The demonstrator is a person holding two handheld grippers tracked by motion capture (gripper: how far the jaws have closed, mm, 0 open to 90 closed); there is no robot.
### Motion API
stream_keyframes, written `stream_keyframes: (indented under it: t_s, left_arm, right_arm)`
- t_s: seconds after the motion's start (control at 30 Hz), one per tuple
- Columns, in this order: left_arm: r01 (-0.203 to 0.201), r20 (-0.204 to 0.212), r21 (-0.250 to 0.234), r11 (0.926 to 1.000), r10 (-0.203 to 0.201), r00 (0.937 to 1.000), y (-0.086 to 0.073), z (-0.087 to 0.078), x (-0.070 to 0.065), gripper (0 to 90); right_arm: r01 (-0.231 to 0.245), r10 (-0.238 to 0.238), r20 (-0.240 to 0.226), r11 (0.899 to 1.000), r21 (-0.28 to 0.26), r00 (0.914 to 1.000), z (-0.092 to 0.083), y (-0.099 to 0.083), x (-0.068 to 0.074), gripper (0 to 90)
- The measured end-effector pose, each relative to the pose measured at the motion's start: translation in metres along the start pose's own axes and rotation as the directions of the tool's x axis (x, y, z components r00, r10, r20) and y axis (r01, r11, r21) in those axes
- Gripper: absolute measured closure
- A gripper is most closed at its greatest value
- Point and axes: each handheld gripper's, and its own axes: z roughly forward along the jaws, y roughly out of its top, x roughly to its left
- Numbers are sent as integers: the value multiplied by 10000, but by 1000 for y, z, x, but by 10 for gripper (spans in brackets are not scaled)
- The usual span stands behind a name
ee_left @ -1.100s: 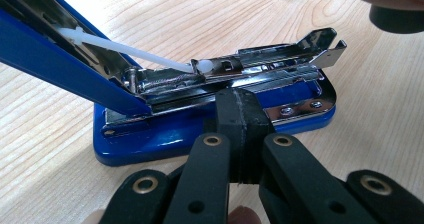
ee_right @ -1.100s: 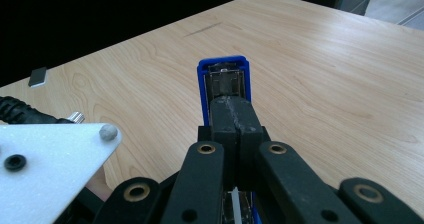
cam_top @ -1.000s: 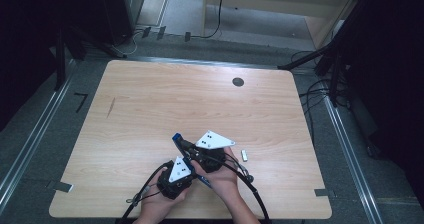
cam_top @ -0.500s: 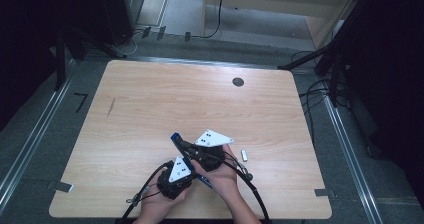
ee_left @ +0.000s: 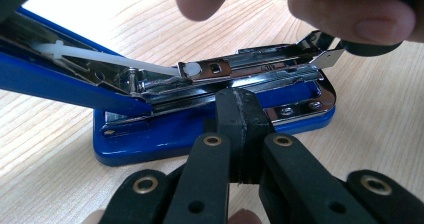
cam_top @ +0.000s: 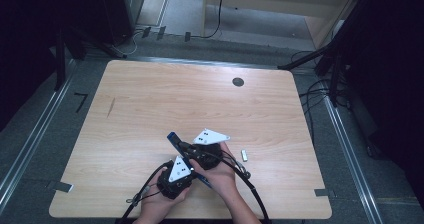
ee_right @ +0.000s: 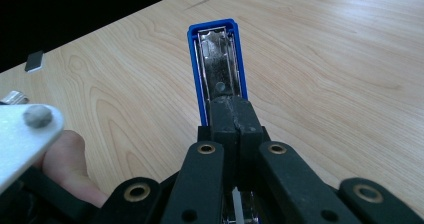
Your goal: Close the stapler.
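Observation:
A blue stapler (ee_left: 210, 129) lies on the wooden table near its front edge, with its lid (ee_left: 65, 81) swung up and the metal magazine (ee_left: 250, 69) bare. My left gripper (ee_left: 241, 109) is shut, jaws together, right against the side of the stapler's base. My right gripper (ee_right: 235, 116) is also shut, its jaws resting on the inside of the raised blue lid (ee_right: 217, 59), which reaches beyond them. In the high view both hands hold the left gripper (cam_top: 189, 164) and the right gripper (cam_top: 187, 147) close together over the stapler (cam_top: 175, 139).
A small metal strip of staples (cam_top: 244, 155) lies on the table to the right of the hands; it appears as the staple strip (ee_right: 34, 61) in the right gripper view. A black round cable hole (cam_top: 238, 82) sits near the table's far edge. Cables trail off the front edge.

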Motion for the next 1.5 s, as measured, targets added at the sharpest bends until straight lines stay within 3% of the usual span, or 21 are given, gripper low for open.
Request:
stream_keyframes:
  t_s: [0.37, 0.7, 0.87, 1.23, 1.5]
  left_arm:
    - [-26, -16, 14, 10000, 26, 10000, 0, 0, 0, 900]
    - [-29, -32, 18, 10000, 29, 10000, 0, 0, 0, 900]
    - [-48, -37, 27, 10000, 48, 10000, 0, 0, 0, 900]
    - [0, 14, 29, 10000, 0, 10000, 0, 0, 1, 900]
    - [9, -8, 11, 10000, -9, 10000, 0, 0, 0, 900]
  right_arm:
    - [-118, 114, 96, 9992, 384, 9999, 9, 2, 1, 900]
    - [-259, 237, 177, 9909, 1323, 9996, 23, 5, -1, 900]
    - [-106, 37, 390, 9838, 1790, 9992, 32, 5, 1, 900]
    - [89, -159, 411, 9864, 1641, 9990, 32, 4, 3, 900]
    - [142, -203, 545, 9938, 1107, 9983, 19, 5, 3, 900]
